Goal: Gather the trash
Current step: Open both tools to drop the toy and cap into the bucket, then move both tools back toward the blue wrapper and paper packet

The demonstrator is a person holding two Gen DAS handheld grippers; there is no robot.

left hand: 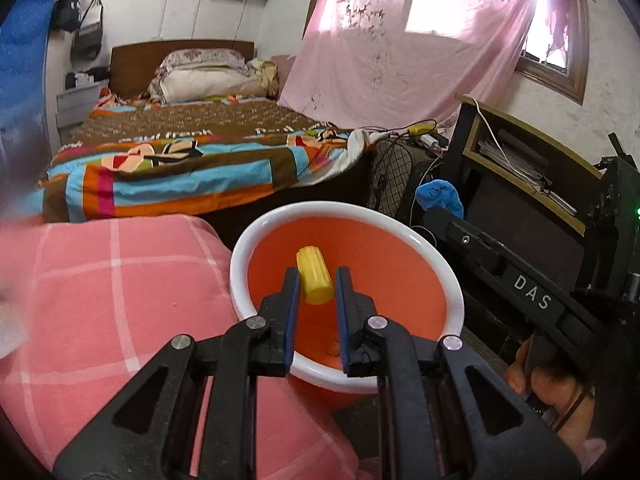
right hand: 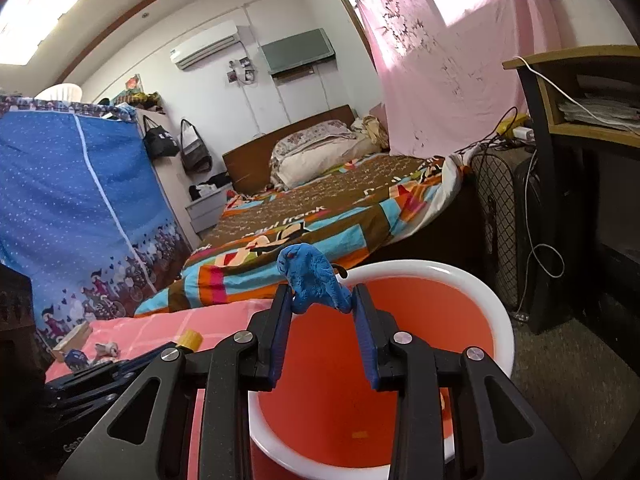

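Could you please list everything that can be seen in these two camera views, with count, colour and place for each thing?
bucket: one, orange inside with white rim, on the floor beside the pink blanket
yellow cap: one, yellow, between the left gripper's fingers above the bucket
blue wad: one, blue, crumpled, between the right gripper's fingers over the bucket rim
pink blanket: one, pink with white checks, left of the bucket
bed: one, colourful cover, behind the bucket
curtain: one, pink, at the window
wardrobe: one, blue fabric, far left
small scraps: a few, pale, on the blanket
left gripper: one, black with blue pads
right gripper: one, black with blue pads
hand: one, holding the right gripper
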